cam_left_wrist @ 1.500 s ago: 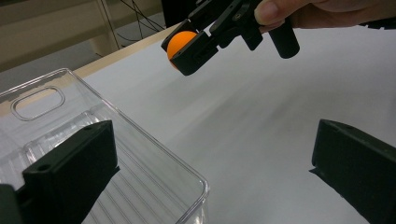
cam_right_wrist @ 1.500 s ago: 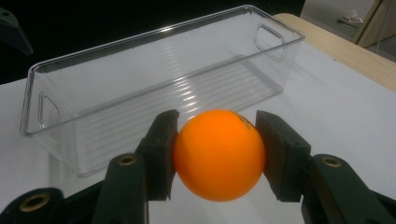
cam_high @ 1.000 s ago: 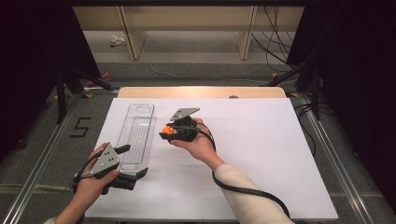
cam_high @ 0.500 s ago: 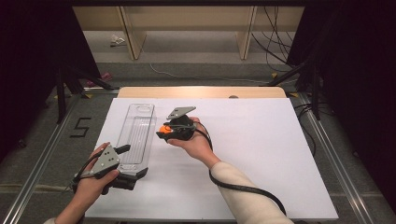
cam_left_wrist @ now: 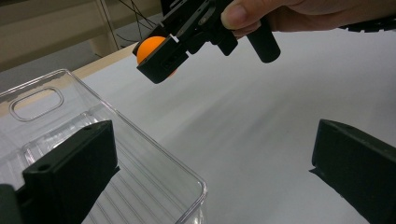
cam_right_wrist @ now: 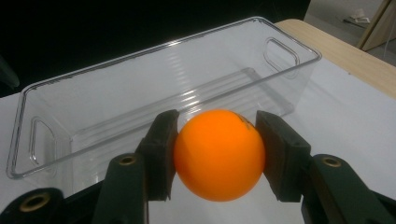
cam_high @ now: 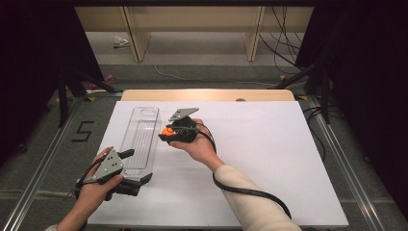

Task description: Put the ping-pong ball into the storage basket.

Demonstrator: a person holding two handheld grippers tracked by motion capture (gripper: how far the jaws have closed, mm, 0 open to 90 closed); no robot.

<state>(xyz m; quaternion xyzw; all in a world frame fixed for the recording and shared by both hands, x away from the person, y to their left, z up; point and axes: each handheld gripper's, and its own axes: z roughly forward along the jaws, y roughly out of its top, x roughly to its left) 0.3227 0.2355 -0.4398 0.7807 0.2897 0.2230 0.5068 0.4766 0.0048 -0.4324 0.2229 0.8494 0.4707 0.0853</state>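
A clear plastic bin (cam_high: 139, 137) lies lengthwise on the left part of the white table (cam_high: 269, 154). My right gripper (cam_high: 166, 133) is shut on an orange ball (cam_high: 167, 131) and hovers just off the bin's right long side. In the right gripper view the ball (cam_right_wrist: 218, 154) sits squeezed between both pads of that gripper (cam_right_wrist: 217, 144), with the bin's rim (cam_right_wrist: 154, 49) right behind it. My left gripper (cam_high: 141, 166) stands open at the bin's near end. In the left gripper view its jaws are wide apart around the bin's near corner (cam_left_wrist: 191, 186), and the ball (cam_left_wrist: 150, 46) shows beyond.
The right gripper's cable (cam_high: 250, 192) trails along the forearm over the table's front. A wooden strip (cam_high: 207, 95) borders the far edge. On the floor lie a "5" mark (cam_high: 82, 131) at left and cables (cam_high: 284, 43) at the back right.
My right gripper has carried the ball a little to the left, closer to the bin's side. The left gripper and the bin have stayed put.
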